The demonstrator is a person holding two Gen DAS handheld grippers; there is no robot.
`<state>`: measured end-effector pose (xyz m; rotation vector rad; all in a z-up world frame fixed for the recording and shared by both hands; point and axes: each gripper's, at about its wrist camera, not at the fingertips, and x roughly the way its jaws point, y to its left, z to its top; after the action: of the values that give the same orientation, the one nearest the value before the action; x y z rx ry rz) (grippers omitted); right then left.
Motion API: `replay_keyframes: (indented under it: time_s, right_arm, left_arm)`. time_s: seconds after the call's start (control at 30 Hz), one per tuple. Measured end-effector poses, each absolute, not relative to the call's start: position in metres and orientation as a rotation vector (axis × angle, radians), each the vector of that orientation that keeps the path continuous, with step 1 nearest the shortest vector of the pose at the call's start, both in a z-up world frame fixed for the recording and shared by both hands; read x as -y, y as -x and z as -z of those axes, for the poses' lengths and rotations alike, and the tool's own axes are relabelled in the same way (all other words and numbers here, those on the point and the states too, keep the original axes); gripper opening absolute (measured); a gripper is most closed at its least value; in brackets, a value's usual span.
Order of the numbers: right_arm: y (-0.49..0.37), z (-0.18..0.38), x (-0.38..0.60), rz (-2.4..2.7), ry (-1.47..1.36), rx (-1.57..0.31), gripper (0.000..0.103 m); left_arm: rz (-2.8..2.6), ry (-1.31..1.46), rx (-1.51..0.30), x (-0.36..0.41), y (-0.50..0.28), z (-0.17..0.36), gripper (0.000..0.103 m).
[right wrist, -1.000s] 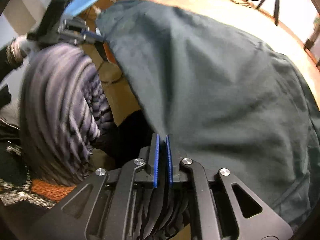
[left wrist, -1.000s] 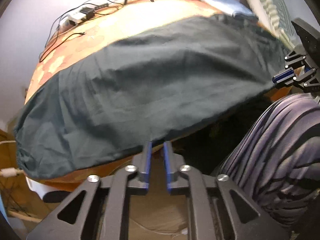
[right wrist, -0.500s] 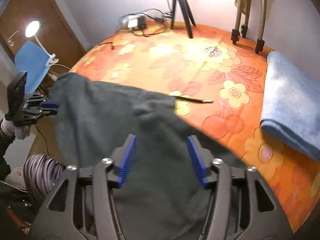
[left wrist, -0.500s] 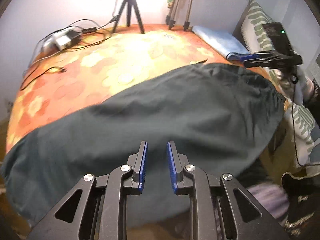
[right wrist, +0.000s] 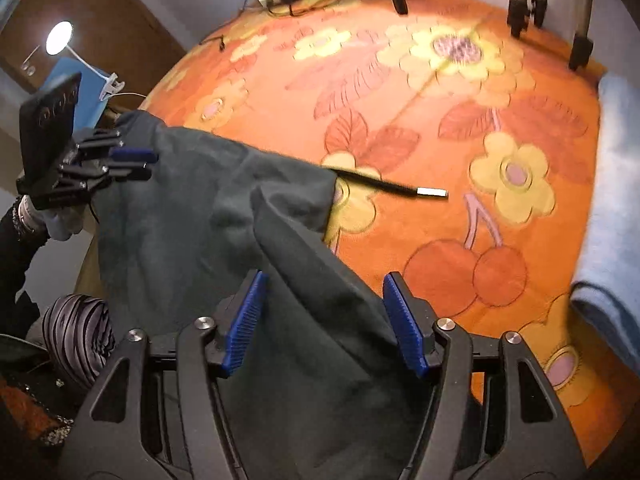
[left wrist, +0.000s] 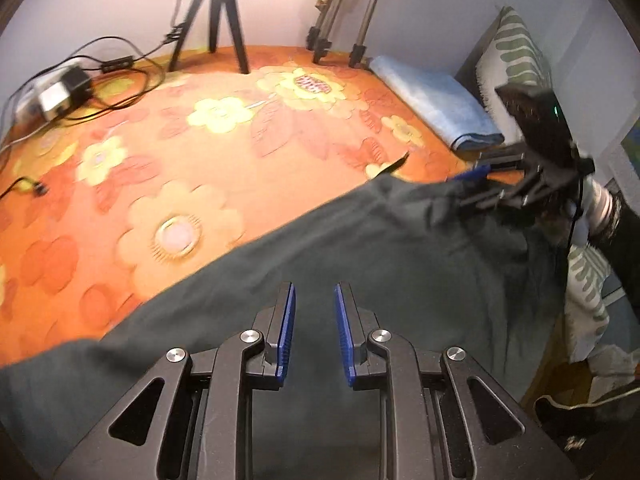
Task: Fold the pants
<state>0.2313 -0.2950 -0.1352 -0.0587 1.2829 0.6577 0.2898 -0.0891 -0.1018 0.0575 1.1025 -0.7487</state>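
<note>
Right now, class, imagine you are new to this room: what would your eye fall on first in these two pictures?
The bright orange bedspread with its yellow flowers fills the middle of both views. The dark green pants lie rumpled over its near edge, under the open left claw and the wider-open right claw. A thin black stick with a white tip pokes out from under the pants, and a folded blue towel lies at the right edge.

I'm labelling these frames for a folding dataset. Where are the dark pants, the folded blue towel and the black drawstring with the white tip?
pants [right wrist: 192, 216], right wrist view, on the spread dark cloth.
blue towel [left wrist: 436, 100], left wrist view, on its top face.
drawstring [right wrist: 384, 187], right wrist view, on the black cord's middle.
</note>
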Motion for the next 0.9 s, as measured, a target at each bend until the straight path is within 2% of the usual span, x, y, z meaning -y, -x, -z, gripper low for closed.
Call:
replay_keyframes:
  time_s: [0.03,0.07,0.1,0.27,0.33,0.37,0.4,0.47,0.63,0.83,0.9]
  right_arm:
    - [-0.227,0.137,0.294,-0.664,0.061,-1.286,0.031]
    - [-0.222,0.137,0.291,-0.660,0.084,-1.282,0.015]
    - [-0.215,0.135,0.289,-0.649,0.110,-1.261,0.011]
    - [-0.165,0.126,0.268,-0.688,0.290,-1.164,0.010]
    - [-0.158,0.127,0.264,-0.710,0.330,-1.183,0.013]
    - [-0.161,0.127,0.266,-0.706,0.318,-1.196,0.025]
    - [-0.166,0.125,0.270,-0.697,0.283,-1.202,0.043]
    - [-0.185,0.115,0.290,-0.685,0.120,-1.195,0.064]
    - [-0.242,0.118,0.325,-0.641,-0.270,-1.229,0.066]
    - [-0.270,0.158,0.305,-0.623,-0.329,-1.409,0.059]
    - [-0.272,0.158,0.296,-0.620,-0.302,-1.402,0.057]
  left_arm:
    - [0.761,-0.057,-1.105,0.095,-0.292,0.103,0.019]
    - [0.775,-0.061,-1.106,0.101,-0.293,0.103,0.019]
    - [0.791,-0.067,-1.108,0.109,-0.293,0.105,0.019]
    - [0.874,-0.098,-1.140,0.141,-0.288,0.120,0.019]
    - [0.891,-0.105,-1.149,0.147,-0.286,0.125,0.019]
    - [0.898,-0.119,-1.148,0.151,-0.282,0.128,0.019]
    - [0.901,-0.132,-1.142,0.154,-0.279,0.129,0.019]
    - [0.903,-0.161,-1.124,0.157,-0.274,0.128,0.019]
    - [0.910,-0.200,-1.099,0.158,-0.266,0.125,0.019]
    - [0.914,-0.217,-1.077,0.159,-0.261,0.125,0.019]
    - [0.916,-0.217,-1.068,0.159,-0.260,0.125,0.019]
